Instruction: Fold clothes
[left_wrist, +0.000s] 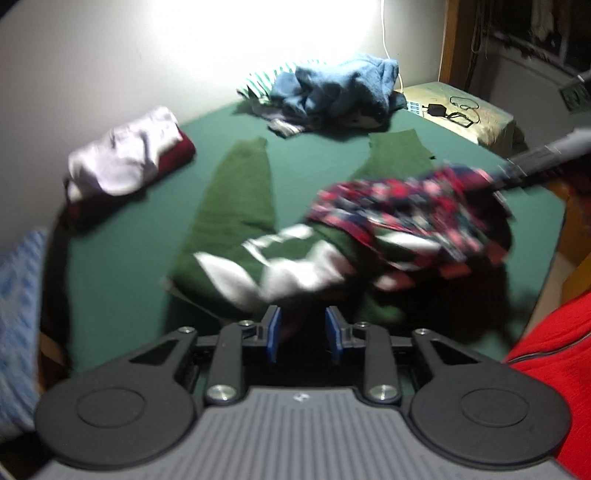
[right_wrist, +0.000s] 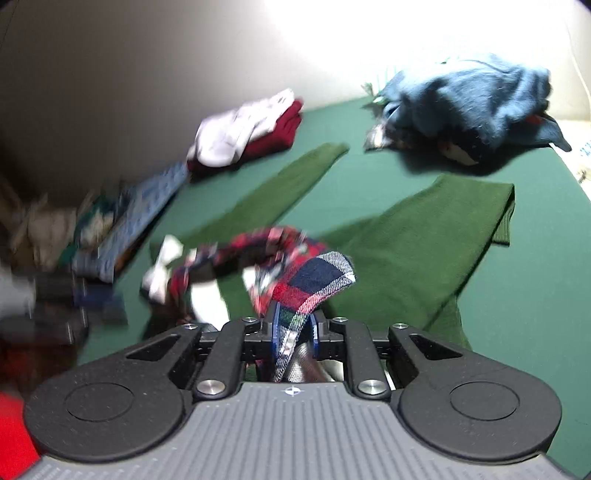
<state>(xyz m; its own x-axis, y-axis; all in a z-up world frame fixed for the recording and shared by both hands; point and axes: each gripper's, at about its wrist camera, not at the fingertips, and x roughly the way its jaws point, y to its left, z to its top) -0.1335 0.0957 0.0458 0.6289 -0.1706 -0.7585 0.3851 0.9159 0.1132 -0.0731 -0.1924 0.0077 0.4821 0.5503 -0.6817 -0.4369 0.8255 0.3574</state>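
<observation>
While the plaid garment (right_wrist: 295, 273), red, navy and white, hangs bunched above the green surface (right_wrist: 517, 332), its hem runs down between the blue pads of the right gripper (right_wrist: 294, 332), which is closed tight on the cloth. In the left wrist view the same plaid cloth (left_wrist: 406, 210) stretches from the far right towards the near middle, blurred, with white patches along its lower edge. The left gripper (left_wrist: 301, 334) stands partly open just below that white edge; something dark and reddish lies in the gap between its blue pads, but the blur hides whether the pads press on it, so I cannot tell if it has hold of anything.

Under the plaid cloth a dark green garment (right_wrist: 424, 251) lies flat on the green surface, its two long parts spreading away towards the wall. Further back, near the wall, a loose heap with a blue towel-like cloth (left_wrist: 343, 85) on top sits beside a striped piece. To the left of the green garment, well apart from it, a folded pile (left_wrist: 125, 158) holds a white item on a dark red one. A light blue patterned cloth (right_wrist: 147, 214) lies along the left edge. A red sleeve (left_wrist: 554, 369) shows at the right of the left wrist view.
</observation>
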